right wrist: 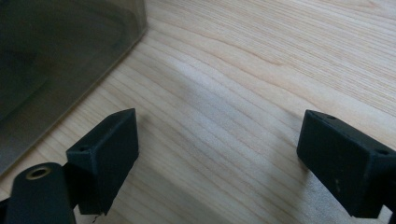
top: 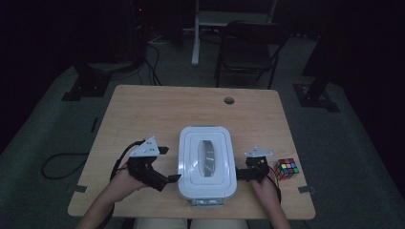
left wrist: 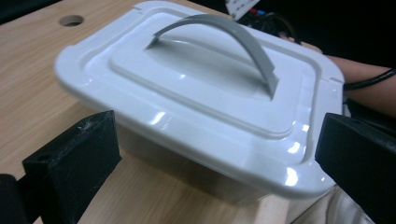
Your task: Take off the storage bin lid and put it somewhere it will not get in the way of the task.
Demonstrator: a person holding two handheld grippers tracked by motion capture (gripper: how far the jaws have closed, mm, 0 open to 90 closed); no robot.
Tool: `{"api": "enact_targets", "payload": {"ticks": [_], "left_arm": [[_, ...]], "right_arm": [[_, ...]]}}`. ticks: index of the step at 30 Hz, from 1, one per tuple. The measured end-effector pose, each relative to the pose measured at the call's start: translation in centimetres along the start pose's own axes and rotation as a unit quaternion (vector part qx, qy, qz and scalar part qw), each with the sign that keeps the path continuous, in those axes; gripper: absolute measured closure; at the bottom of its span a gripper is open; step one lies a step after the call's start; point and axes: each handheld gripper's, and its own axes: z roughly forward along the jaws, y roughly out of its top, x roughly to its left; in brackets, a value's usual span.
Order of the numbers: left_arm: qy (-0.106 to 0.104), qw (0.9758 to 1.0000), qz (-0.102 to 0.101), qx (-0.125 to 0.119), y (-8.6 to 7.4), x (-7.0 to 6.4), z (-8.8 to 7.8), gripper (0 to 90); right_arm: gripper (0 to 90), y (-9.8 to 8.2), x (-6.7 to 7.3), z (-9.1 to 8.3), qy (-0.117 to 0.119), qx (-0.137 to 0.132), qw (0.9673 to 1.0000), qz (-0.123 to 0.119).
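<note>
A white lidded box (top: 206,162) with a grey arched handle (top: 208,156) stands near the table's front edge. My left gripper (top: 168,164) is just left of it, open, its two jaws spread along the box's side. In the left gripper view the box (left wrist: 187,88) sits close ahead of the wide-open gripper (left wrist: 215,158), and its handle (left wrist: 224,37) is raised. My right gripper (top: 242,173) is at the box's right side, low over the wood. The right gripper view shows that gripper (right wrist: 219,140) open over bare table, with the box's translucent wall (right wrist: 56,56) at upper left.
A colourful puzzle cube (top: 286,168) lies right of my right hand. The wooden table (top: 157,114) has a cable hole (top: 229,100) near its far edge. A dark chair (top: 248,47) and stand legs are on the floor beyond.
</note>
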Motion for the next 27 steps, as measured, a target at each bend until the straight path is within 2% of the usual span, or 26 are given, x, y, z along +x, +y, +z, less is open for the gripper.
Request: {"api": "enact_targets", "payload": {"ticks": [13,21,27], "left_arm": [[-0.032,0.9993,0.017,0.004,1.6,-1.2,2.6,1.5],[-0.032,0.9990,0.030,0.010,2.6,-2.1,4.2,1.5],[-0.036,0.9989,0.028,0.007,3.3,-2.5,5.3,1.5]], "right_arm": [[12.4,0.0,0.0,0.0,0.000,0.000,1.0000,0.000],[12.4,0.0,0.0,0.0,0.000,0.000,1.0000,0.000],[12.4,0.0,0.0,0.0,0.000,0.000,1.0000,-0.001]]}}
